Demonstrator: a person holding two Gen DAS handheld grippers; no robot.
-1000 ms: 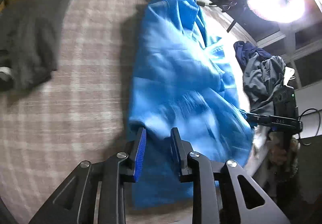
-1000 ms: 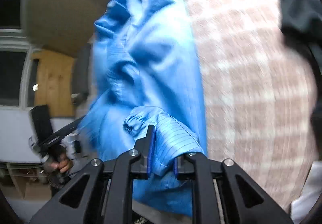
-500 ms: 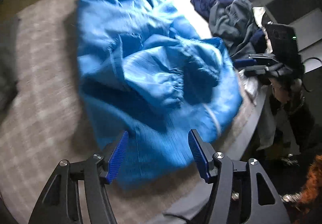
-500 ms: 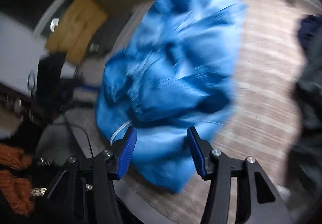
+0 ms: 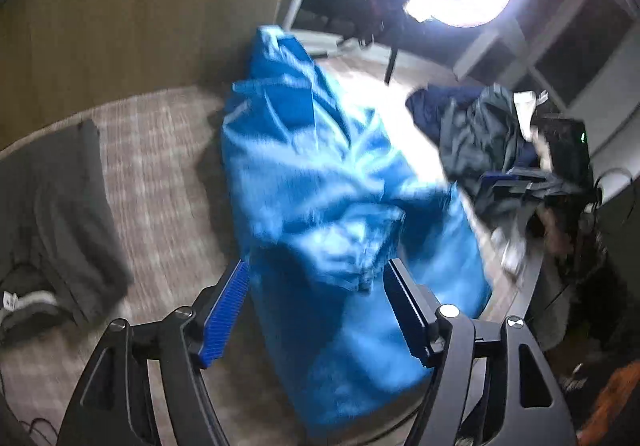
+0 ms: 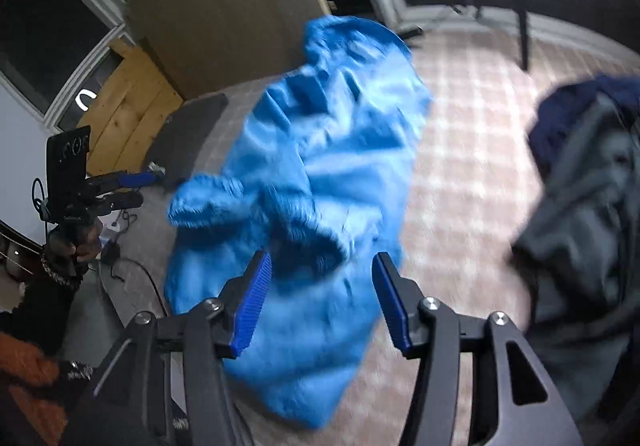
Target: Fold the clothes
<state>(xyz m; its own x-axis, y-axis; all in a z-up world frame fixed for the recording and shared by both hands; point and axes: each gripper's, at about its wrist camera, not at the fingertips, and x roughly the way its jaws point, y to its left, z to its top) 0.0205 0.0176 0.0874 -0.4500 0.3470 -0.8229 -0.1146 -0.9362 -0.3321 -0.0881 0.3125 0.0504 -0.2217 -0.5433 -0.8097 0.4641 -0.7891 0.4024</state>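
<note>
Both claws, left claw (image 5: 316, 306) and right claw (image 6: 320, 300), gape apart above the blue jacket (image 5: 328, 205). Its loose sleeves (image 6: 212, 201) may slip out, spoiling the fold.

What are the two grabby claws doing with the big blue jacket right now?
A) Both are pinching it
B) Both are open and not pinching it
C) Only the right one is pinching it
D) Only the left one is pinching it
B: the left gripper and the right gripper both have their jaws spread wide, with the blue jacket lying loose on the checked table beyond them.
</note>
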